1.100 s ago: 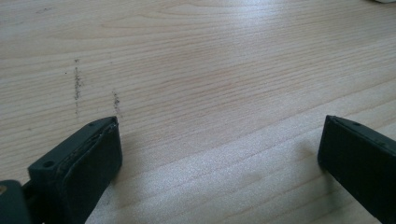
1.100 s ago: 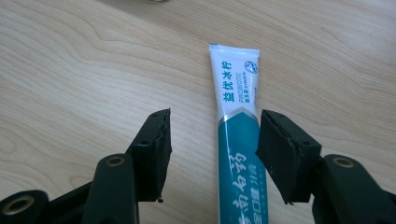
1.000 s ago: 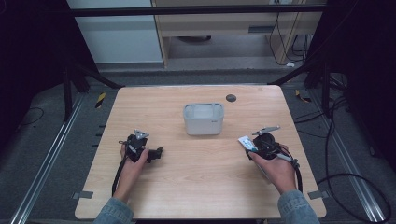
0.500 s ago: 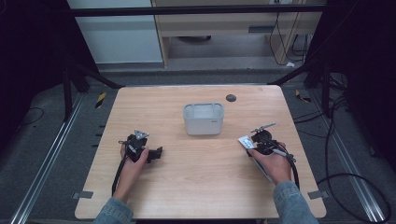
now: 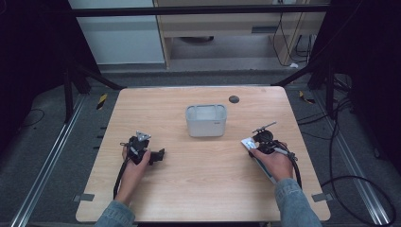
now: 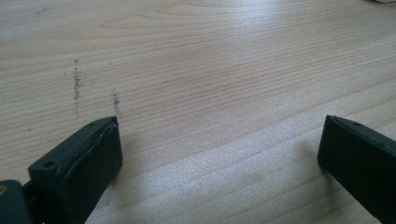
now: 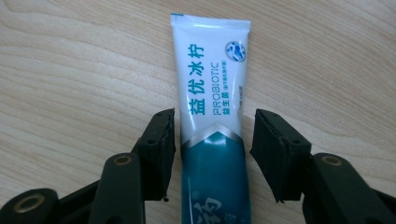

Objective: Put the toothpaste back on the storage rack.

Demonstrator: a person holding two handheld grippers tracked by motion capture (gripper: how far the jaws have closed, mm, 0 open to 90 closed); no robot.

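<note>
Nearest, in the right gripper view, a toothpaste tube (image 7: 212, 116) lies flat on the wooden table (image 7: 70, 93), running from 6 o'clock up toward 12. Its lower half is dark teal with a silver chevron band; the upper half is white with teal Chinese characters, the word PROBIOTIC in grey, and a small blue round emblem near the flat crimped end at 12 o'clock. The right gripper (image 7: 212, 144) straddles the tube with one black jaw on each side; the jaw at 9 o'clock sits just beside the tube's edge, the one at 3 o'clock stands off with a strip of wood showing, so the pads are not pressing. In the high view the right gripper (image 5: 257, 142) and tube (image 5: 248, 143) sit at about 4 o'clock on the table (image 5: 198, 189). The left gripper (image 5: 158, 155), at 8 o'clock, rests with its jaws spread wide over bare wood. Farther off, near the centre, stands a pale grey bin (image 5: 205, 120), and beyond it at 1 o'clock a small dark disc (image 5: 233, 99).
</note>
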